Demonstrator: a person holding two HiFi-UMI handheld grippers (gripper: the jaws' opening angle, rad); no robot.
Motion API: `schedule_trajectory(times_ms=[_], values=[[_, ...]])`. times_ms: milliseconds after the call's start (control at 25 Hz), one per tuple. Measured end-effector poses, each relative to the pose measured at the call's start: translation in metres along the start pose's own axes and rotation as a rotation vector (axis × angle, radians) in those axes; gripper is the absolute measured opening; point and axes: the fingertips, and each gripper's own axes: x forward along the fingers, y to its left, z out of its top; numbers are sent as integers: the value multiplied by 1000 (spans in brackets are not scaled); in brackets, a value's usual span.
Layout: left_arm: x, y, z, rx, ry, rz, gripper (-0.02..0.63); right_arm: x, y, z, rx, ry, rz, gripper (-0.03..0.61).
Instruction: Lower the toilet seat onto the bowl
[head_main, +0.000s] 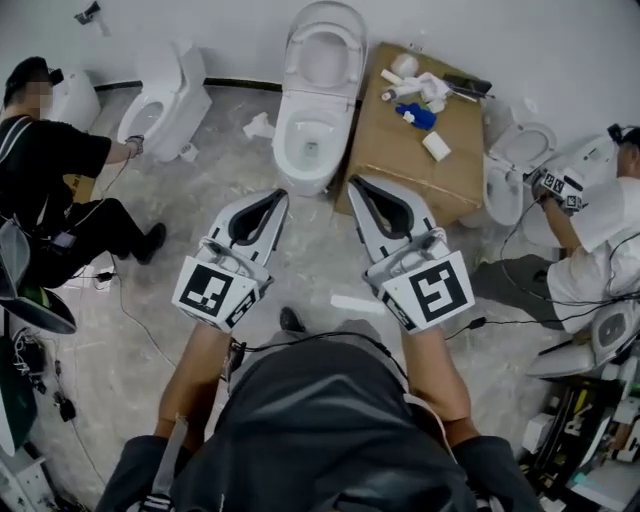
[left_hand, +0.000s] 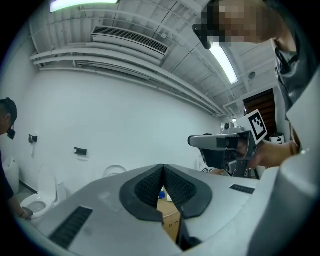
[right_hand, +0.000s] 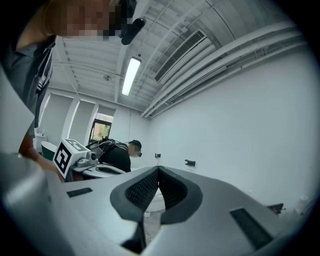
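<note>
Toilets stand along a white wall (head_main: 520, 35) in a bare workroom with a mottled grey floor (head_main: 190, 240). At far left a person in black (head_main: 60, 180) crouches beside a white toilet (head_main: 165, 100), with cables (head_main: 125, 310) trailing across the floor nearby. The left gripper (head_main: 279, 198) is held over the floor just short of the middle toilet, jaws closed on nothing. The middle toilet's seat (head_main: 325, 28) stands raised above its open bowl (head_main: 300, 165). The right gripper (head_main: 356, 186), just beside the left, is likewise closed and empty. A cardboard box (head_main: 400, 155) holding small white and blue items sits beside the bowl. At far right a person in white (head_main: 600, 235) works at another toilet (head_main: 515, 165).
</note>
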Motion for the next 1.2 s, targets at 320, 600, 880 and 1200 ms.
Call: schedule_trajectory(times_ms=[320,600,880,1200], values=[[21,5,-12,-6,19,11,5,8,-21,-17,13,2,10,8],[94,16,-10,-16,31,89,5,28,-100,-20,19,13,83,8],[141,31,-16,-5,42,161,5,50,-146,-34,18,21,157,8],[179,54,-19,-16,42,193,5,75,-183,-43,29,27,188,8]])
